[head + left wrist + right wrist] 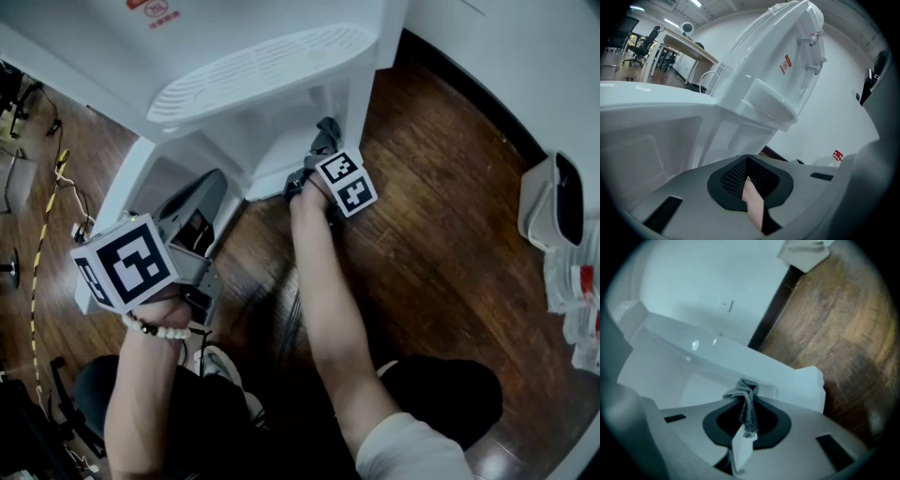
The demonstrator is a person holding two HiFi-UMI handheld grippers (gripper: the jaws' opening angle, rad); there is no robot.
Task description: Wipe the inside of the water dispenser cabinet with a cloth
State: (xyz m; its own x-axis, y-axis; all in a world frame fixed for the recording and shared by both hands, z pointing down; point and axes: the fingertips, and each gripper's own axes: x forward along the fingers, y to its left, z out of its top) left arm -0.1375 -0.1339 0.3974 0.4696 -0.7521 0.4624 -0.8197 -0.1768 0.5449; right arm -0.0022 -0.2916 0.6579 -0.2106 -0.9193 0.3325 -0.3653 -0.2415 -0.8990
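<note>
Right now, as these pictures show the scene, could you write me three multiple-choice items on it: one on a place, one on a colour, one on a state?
1. Where is the cloth?
A. between the jaws of the right gripper
B. in a sink
C. in a bucket

2. What colour is the water dispenser?
A. black
B. white
C. red

3. How do the jaws of the left gripper stand?
A. wide apart
B. shut on a sponge
C. together, holding no object

Answers:
1 A: the right gripper view shows the grey cloth pinched between its jaws, close to the cabinet's edge.
2 B: its body is white in all three views.
3 C: the left gripper view shows its dark pads meeting, with nothing gripped.
</note>
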